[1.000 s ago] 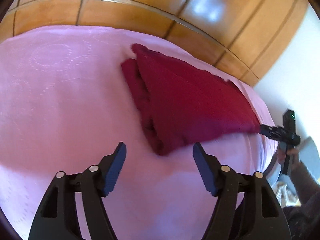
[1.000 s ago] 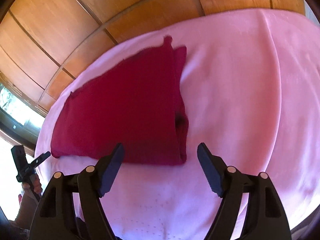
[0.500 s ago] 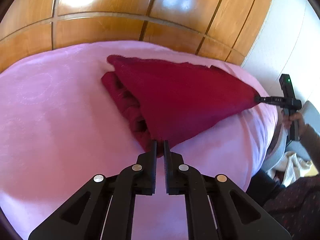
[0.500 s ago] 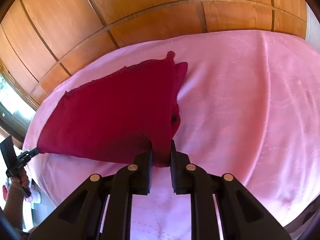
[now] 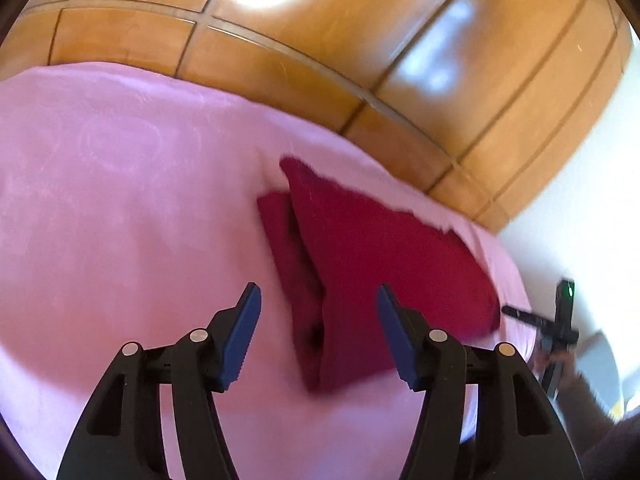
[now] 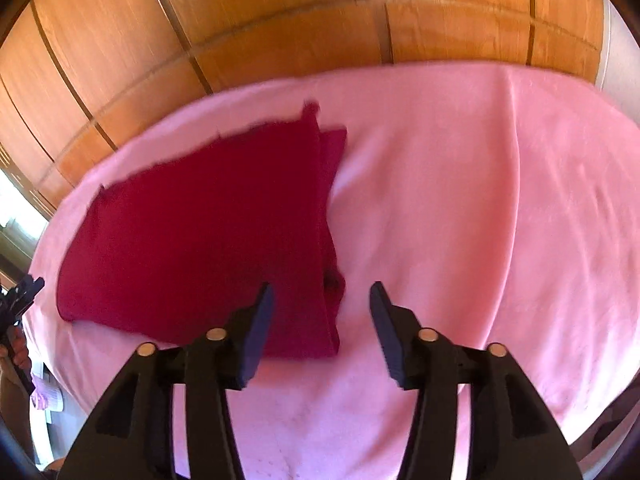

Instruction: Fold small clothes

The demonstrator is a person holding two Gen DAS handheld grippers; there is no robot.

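A dark red cloth (image 5: 384, 268) lies folded on the pink blanket (image 5: 120, 208), with a thicker bunched fold along its left edge. My left gripper (image 5: 320, 324) hovers just short of its near corner; the jaws are opening and the pads touch nothing. Beyond the cloth's right corner, the right gripper (image 5: 508, 312) shows small. In the right wrist view the same cloth (image 6: 200, 232) spreads left of centre on the blanket (image 6: 480, 208). My right gripper (image 6: 320, 312) stands over its near right corner, jaws opening, pads clear of the fabric. The left gripper (image 6: 28, 286) peeks in at the left edge.
A glossy wooden panelled wall (image 5: 360, 48) runs behind the bed. A white wall (image 5: 580, 200) stands at the right. A person's hand (image 5: 560, 360) holds the right gripper's handle. Papers lie on the floor (image 6: 48, 396) beside the bed's left edge.
Half a second ago both grippers were shut on the cloth's near corners. Both have since let go, opened and drawn back upward; the cloth lies flat again.
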